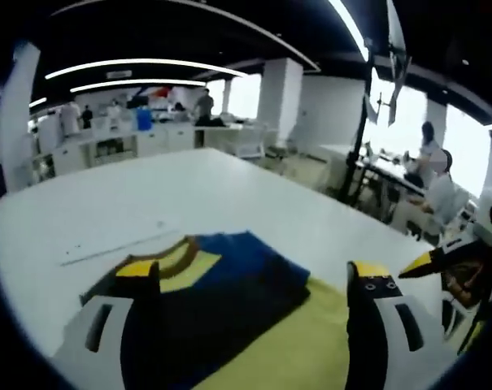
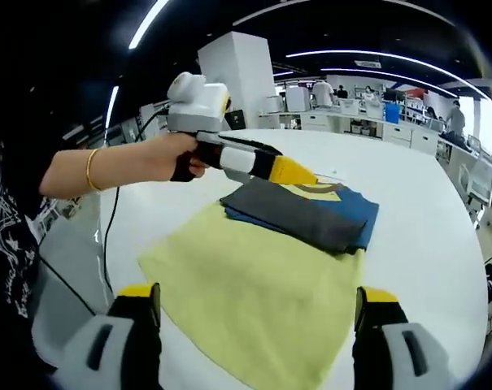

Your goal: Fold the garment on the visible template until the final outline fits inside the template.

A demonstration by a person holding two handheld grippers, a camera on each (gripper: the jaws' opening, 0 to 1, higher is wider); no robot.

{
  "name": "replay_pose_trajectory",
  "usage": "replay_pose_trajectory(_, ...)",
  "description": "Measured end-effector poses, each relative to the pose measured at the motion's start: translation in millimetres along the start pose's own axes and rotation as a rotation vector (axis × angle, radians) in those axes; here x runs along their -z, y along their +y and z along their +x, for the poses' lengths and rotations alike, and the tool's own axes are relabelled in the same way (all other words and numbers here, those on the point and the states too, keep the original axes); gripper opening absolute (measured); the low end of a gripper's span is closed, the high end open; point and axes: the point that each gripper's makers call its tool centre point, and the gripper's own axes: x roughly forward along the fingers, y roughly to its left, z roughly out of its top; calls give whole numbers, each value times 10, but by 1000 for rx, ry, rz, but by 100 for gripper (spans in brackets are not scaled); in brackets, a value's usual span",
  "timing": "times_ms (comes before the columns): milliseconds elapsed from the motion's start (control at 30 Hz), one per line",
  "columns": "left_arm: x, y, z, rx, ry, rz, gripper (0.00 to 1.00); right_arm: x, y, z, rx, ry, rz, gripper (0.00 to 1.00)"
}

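Our left gripper (image 1: 254,284) hangs with its jaws spread wide and nothing between them, just above the garment (image 1: 221,292). In the right gripper view the same gripper (image 2: 298,173) reaches in from the left, its yellow tips over the near edge of the garment (image 2: 306,210), and there we cannot tell whether those tips touch the cloth. Our right gripper (image 2: 258,301) is also wide open and empty, held back over the near part of the template (image 2: 254,292).

The garment is a dark grey and blue shirt with a yellow panel, already folded into a compact rectangle. It lies on the far end of the template, a pale yellow sheet spread flat on the white table (image 2: 424,268). Its far edge and right corner seem to run past the template's far edge, so we judge the outline not yet fully inside.

We take the cloth to be light, soft and limp, with no stiffness to hold a shape. Lifted by one layer, the stack would likely peel open. We would pinch the whole thickness at a folded edge or corner, both grippers together, and slide or turn it gently so the thin template beneath does not drag along.
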Motion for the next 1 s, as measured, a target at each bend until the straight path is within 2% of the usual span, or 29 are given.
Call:
replay_pose_trajectory(100,11,65,-165,-8,-1,-8,99,0,9,-8,-1,6,-7,100)
replay_pose_trajectory(267,90,160,-420,-20,20,6,99,20,8,-16,4,19,-11,100)
replay_pose_trajectory(700,404,410,-1074,-72,30,-11,99,140,6,-6,17,56,-7,100)
replay_pose_trajectory(867,642,471,-1295,-82,55,-7,96,233,5,4,21,76,8,100)
replay_pose_trajectory(1000,911,513,-1468,-89,110,-4,91,289,1,5,23,75,32,100)
